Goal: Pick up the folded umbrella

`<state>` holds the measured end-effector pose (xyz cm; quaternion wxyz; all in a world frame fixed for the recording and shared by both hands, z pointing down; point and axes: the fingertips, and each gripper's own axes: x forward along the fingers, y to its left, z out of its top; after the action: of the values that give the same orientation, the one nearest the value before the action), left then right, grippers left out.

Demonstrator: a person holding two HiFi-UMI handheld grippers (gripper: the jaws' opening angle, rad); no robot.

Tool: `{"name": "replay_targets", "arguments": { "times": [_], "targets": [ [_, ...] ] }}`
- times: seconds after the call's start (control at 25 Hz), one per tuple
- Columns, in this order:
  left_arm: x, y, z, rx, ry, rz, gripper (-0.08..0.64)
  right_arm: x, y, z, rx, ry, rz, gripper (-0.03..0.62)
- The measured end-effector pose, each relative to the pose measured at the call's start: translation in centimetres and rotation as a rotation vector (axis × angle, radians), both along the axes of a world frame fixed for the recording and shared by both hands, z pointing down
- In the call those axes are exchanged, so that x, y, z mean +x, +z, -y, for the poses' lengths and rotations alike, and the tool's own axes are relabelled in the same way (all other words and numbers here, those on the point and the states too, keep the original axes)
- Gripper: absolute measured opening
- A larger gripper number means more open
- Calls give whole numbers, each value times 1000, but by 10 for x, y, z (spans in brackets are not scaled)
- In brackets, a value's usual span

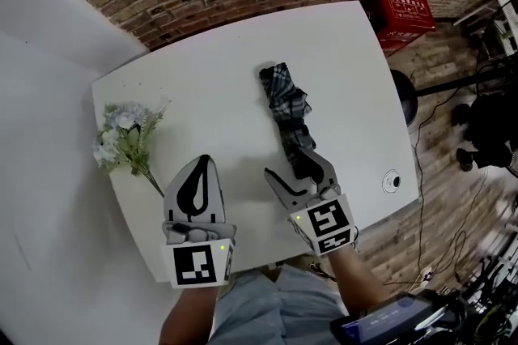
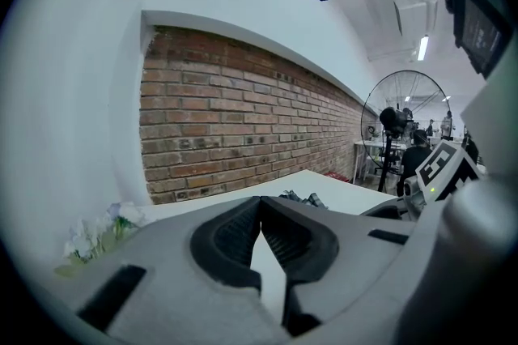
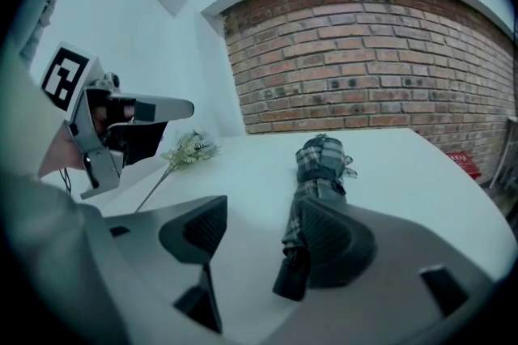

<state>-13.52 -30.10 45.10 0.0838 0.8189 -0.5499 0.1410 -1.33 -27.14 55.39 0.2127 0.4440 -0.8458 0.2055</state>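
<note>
**Right gripper spread wide at the near end of the folded umbrella**

The plaid umbrella lies flat on the white tabletop, well to the right of the flower bunch, with its dark handle end nearest the person. That end sits between the right jaws, close to the far one, and is not yet pinched. I would centre the handle before closing and grip the firm handle, not the loose cloth. The left gripper, just right of the flowers, is closed and empty.
</note>
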Motion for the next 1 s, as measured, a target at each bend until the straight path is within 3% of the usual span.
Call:
{"name": "replay_targets", "arguments": {
  "times": [0.2, 0.4, 0.6, 1.0],
  "targets": [
    [11, -3, -2, -8, 13, -11, 6, 7, -2, -4, -10, 5, 2, 310],
    [13, -13, 2, 47, 31, 2, 6, 14, -25, 2, 26, 27, 26, 328],
    [12, -19, 5, 43, 20, -7, 6, 32, -40, 23, 64, 76, -14, 344],
    [-12, -4, 26, 26, -21, 0, 6, 39, -7, 56, -22, 108, -91, 379]
  ]
}}
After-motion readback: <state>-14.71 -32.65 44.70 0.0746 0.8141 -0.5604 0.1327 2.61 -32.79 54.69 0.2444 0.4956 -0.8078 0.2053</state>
